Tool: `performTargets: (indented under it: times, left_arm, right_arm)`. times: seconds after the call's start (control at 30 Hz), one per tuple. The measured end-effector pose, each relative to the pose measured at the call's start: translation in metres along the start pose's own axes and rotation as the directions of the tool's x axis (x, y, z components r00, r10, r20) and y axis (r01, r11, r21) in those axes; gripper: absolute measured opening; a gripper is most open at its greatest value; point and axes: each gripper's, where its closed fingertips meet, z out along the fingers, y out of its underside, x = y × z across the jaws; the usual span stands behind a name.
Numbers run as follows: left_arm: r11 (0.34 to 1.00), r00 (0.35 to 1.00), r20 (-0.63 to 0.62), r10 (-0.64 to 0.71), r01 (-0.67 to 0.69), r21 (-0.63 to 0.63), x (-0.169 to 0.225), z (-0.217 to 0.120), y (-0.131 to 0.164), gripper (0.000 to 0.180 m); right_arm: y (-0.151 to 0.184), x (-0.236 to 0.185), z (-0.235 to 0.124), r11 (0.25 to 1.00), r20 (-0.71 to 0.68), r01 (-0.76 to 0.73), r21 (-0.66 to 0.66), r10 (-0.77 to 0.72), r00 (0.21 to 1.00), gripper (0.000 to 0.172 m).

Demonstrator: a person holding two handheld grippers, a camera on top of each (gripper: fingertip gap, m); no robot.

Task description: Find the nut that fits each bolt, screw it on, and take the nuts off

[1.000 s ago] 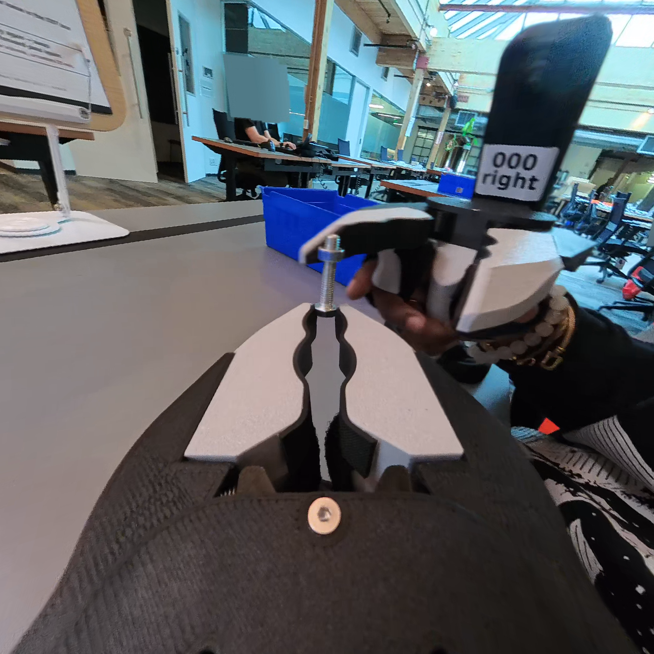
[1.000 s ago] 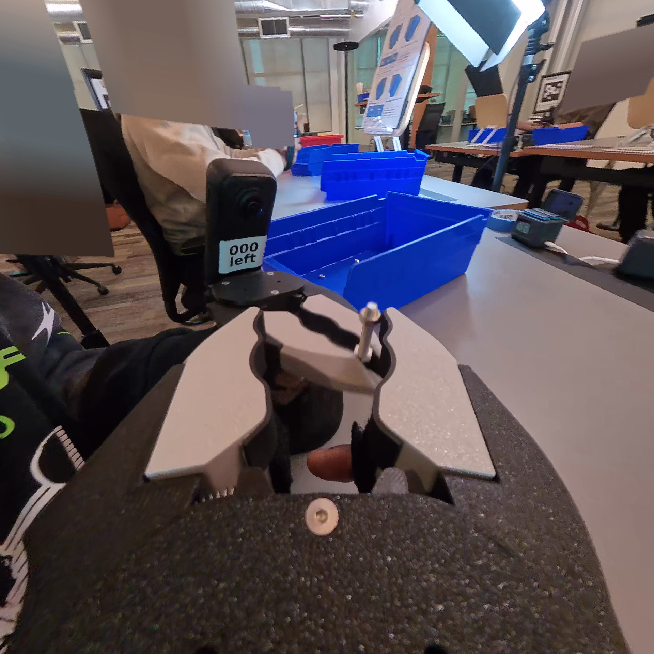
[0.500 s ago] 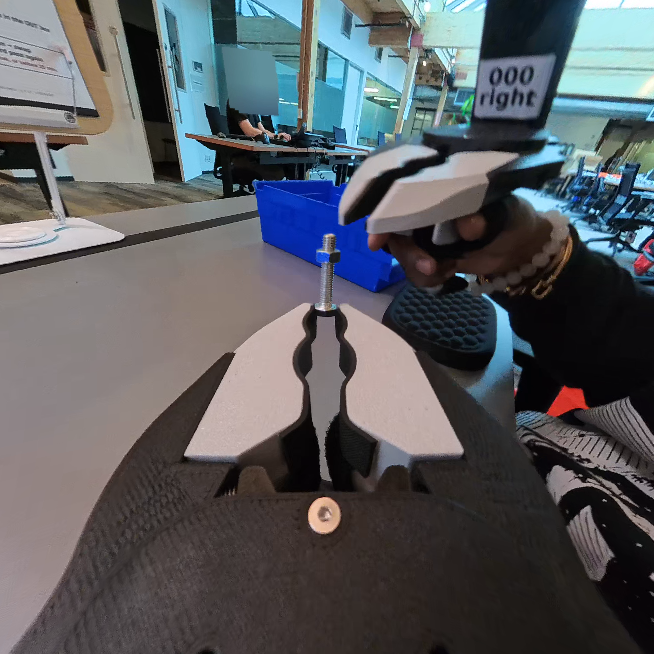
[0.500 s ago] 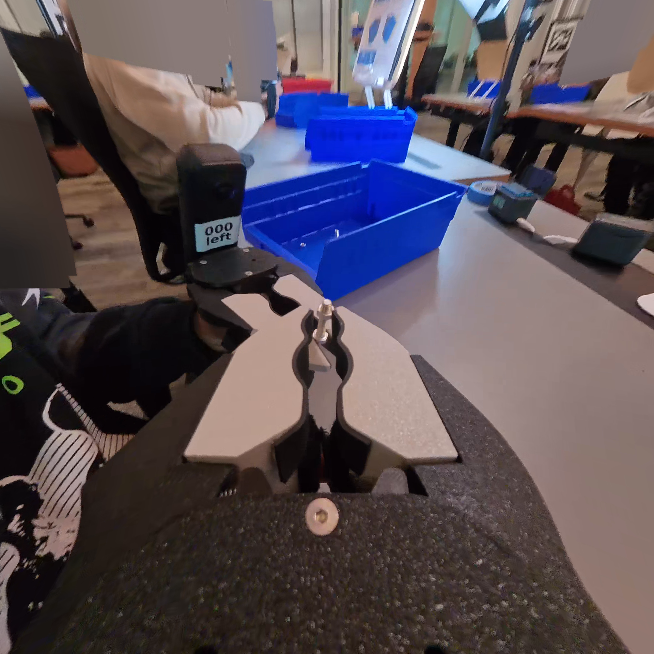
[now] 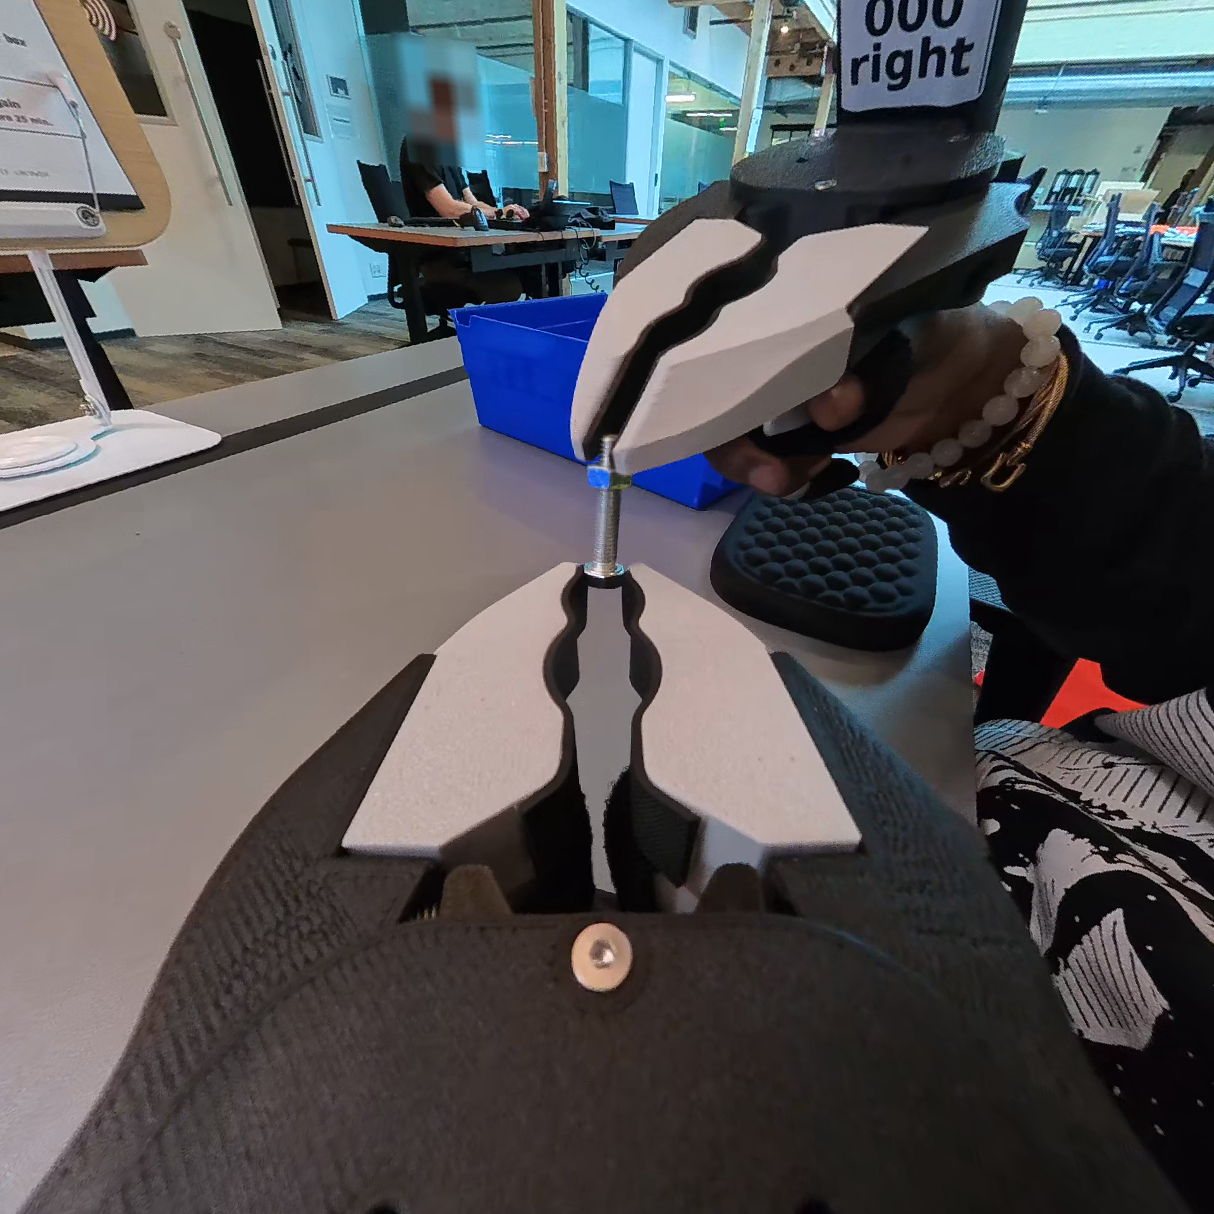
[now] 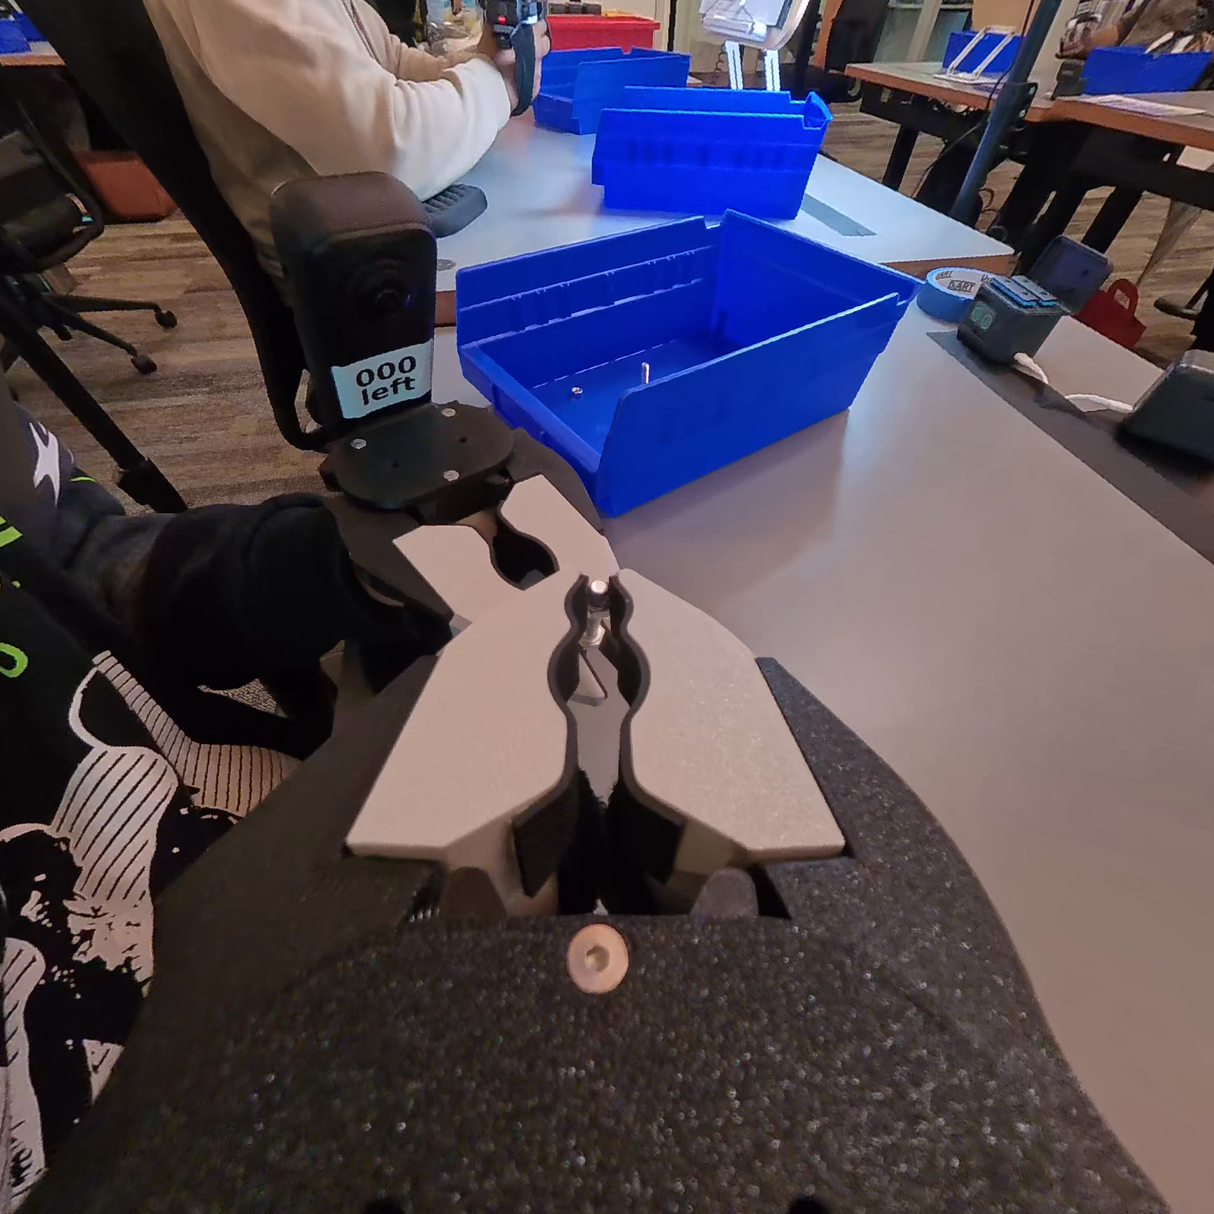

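A threaded steel bolt (image 5: 606, 522) is held upright above the grey table (image 5: 230, 591), its head pinched at the fingertips of the left gripper (image 5: 606, 573), whose pale, matte fingers (image 5: 499, 709) have wavy black inner edges. The bolt's tip is pinched by the right gripper (image 5: 607, 450), just above a hex nut (image 5: 607, 478). The nut and threads are shown only in the left wrist view; in the right wrist view the tip is seen end-on between the fingertips, and a blue plastic bin (image 6: 755, 407) near the table's far edge is seen to hold small hardware.
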Motion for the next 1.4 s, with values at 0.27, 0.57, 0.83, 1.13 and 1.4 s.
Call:
performTargets:
  times: [0.27, 0.57, 0.83, 1.13, 1.4]
  left_arm:
    - [0.998, 0.998, -0.01, -0.058, 0.058, 0.028, -0.004, -0.002, -0.004, 0.034]
    - [0.998, 0.998, 0.003, -0.064, 0.064, 0.014, -0.006, -0.001, -0.002, 0.034]
    - [0.996, 0.997, 0.0, -0.082, 0.082, 0.022, -0.007, -0.001, -0.003, 0.032]
    - [0.996, 0.997, 0.001, -0.079, 0.079, 0.028, -0.007, -0.002, -0.004, 0.031]
    - [0.997, 0.997, 0.004, -0.075, 0.075, 0.026, -0.007, -0.002, -0.004, 0.031]
  right_arm:
    - [-0.002, 0.028, -0.05, 0.997, -0.17, -0.045, 0.065, 0.056, 0.984, 0.006]
    - [0.088, 0.173, -0.254, 0.946, -0.814, -0.321, -0.038, 0.158, 0.56, 0.006]
    - [0.172, 0.205, -0.268, 0.834, -0.858, -0.547, -0.079, 0.223, 0.463, 0.006]
    - [0.196, 0.211, -0.262, 0.76, -0.855, -0.63, -0.159, 0.213, 0.473, 0.006]
    - [0.192, 0.207, -0.27, 0.765, -0.873, -0.632, -0.12, 0.221, 0.434, 0.019]
